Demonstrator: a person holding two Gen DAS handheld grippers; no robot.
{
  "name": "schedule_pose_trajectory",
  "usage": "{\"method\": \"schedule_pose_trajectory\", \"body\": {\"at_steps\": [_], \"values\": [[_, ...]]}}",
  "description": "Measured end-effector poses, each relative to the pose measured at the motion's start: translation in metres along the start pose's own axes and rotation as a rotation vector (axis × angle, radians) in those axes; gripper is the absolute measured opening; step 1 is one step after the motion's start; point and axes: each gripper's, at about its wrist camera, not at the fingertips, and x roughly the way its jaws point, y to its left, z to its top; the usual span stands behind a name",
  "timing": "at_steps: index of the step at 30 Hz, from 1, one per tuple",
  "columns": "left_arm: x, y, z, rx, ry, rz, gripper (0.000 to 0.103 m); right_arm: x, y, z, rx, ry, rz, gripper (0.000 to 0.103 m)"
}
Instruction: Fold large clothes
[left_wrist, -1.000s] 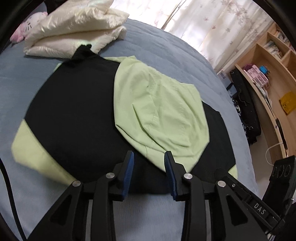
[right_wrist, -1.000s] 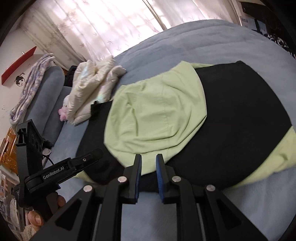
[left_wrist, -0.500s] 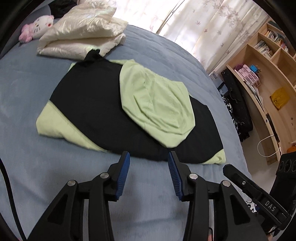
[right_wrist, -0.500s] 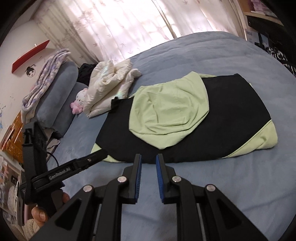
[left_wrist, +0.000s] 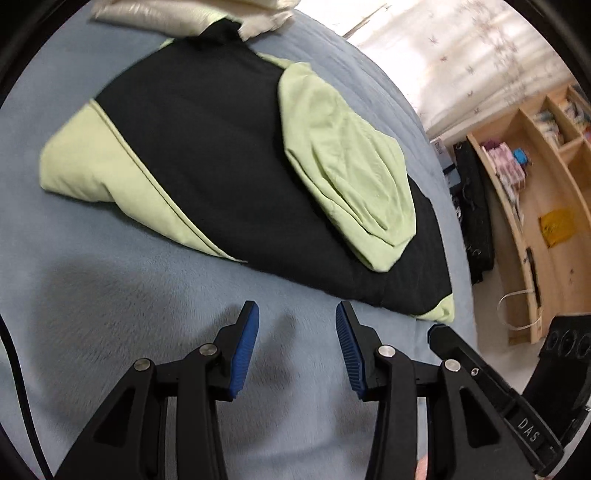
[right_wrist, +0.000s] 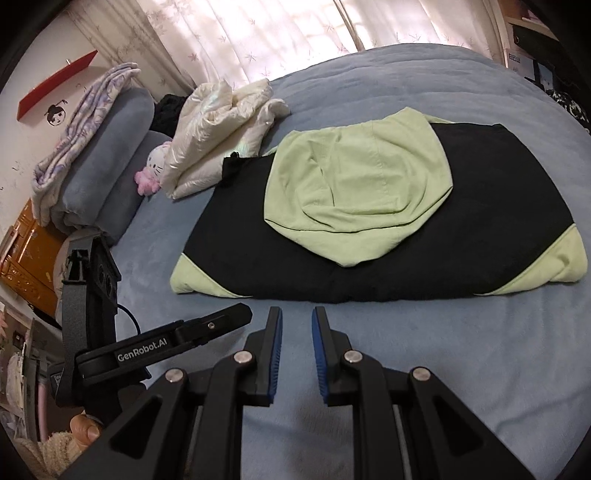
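Observation:
A black and light-green hooded garment (left_wrist: 229, 177) lies folded into a rectangle on the blue bed (left_wrist: 110, 295), its green hood (left_wrist: 351, 173) flat on top. It also shows in the right wrist view (right_wrist: 369, 236) with the hood (right_wrist: 354, 184) uppermost. My left gripper (left_wrist: 295, 325) is open and empty, above the bedding just in front of the garment's near edge. My right gripper (right_wrist: 296, 325) is open with a narrow gap and empty, also short of the near edge. The left gripper's body (right_wrist: 155, 347) shows at the lower left of the right wrist view.
A folded cream puffer jacket (right_wrist: 221, 125) lies beyond the garment's far left corner, with a pink-and-white plush toy (right_wrist: 153, 170) and blue pillows (right_wrist: 107, 162) beside it. A wooden shelf unit (left_wrist: 535, 206) and a black bag (left_wrist: 472, 206) stand off the bed's right side.
Both grippers have pulled back from the garment towards the bed's near edge. The left gripper's fingers opened wider and it has since swung closer and leftward. The garment has not moved.

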Motion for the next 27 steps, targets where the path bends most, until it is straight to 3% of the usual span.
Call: {"method": "schedule_pose_trajectory", "body": {"at_steps": [8,14,22,27], "values": [[0.022,0.03,0.011,-0.128,-0.029,-0.104,0.042,0.025,-0.008,0.007,0.007,0.007,-0.013,0.016],[0.025,0.043,0.017,-0.182,-0.094,-0.131,0.042,0.036,-0.008,0.013,-0.006,-0.01,-0.023,0.016],[0.045,0.051,0.049,-0.174,-0.153,-0.129,0.042,0.049,-0.004,0.034,-0.041,-0.04,-0.035,0.016],[0.048,0.044,0.076,-0.164,-0.22,-0.055,0.039,0.06,-0.007,0.06,-0.083,-0.09,-0.079,0.016]]}}
